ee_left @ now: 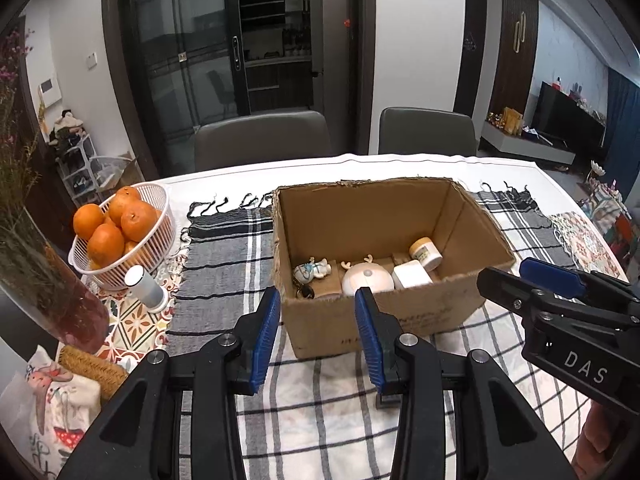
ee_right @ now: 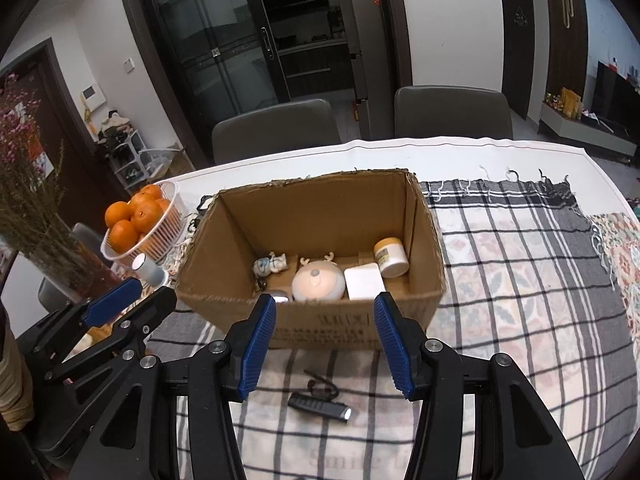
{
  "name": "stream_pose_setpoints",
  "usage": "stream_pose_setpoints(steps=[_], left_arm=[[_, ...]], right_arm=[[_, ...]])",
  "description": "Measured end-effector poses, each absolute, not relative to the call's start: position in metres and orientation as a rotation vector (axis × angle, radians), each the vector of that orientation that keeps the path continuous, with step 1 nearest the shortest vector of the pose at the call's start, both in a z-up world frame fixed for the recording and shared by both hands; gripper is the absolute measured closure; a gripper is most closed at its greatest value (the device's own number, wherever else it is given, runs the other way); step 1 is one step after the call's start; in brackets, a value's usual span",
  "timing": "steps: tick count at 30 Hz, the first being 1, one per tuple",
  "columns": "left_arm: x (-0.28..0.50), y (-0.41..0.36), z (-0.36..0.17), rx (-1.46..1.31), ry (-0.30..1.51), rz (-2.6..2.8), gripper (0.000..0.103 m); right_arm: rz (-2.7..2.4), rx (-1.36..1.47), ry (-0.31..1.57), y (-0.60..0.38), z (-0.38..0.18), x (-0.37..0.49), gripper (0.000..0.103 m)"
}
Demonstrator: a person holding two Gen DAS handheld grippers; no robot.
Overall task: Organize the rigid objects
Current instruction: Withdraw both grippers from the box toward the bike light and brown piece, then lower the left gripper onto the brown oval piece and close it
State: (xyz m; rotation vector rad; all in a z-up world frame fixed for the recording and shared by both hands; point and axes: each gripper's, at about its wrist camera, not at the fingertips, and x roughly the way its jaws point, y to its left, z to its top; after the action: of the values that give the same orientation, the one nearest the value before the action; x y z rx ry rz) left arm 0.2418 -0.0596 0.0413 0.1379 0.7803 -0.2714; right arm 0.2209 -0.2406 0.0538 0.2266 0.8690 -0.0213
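The left claw (ee_left: pixel 316 304) is held angled downward, its blue pads parted with nothing between them. The right claw (ee_right: pixel 325 314) is held likewise, tilted down, its pads spread and empty. The two are kept side by side, near each other: each is seen at the edge of the other's view. Part of a hand (ee_left: pixel 600 436) is seen behind the right claw.
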Motion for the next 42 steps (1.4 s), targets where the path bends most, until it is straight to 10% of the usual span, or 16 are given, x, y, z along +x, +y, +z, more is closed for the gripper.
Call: stream_pose_setpoints(steps=[42], left_arm=[[0.136, -0.073, -0.056, 0.131, 1.043, -0.289, 0.065]], right_arm=[[-0.015, 0.223, 0.958, -0.243, -0.018, 0.107, 0.05]])
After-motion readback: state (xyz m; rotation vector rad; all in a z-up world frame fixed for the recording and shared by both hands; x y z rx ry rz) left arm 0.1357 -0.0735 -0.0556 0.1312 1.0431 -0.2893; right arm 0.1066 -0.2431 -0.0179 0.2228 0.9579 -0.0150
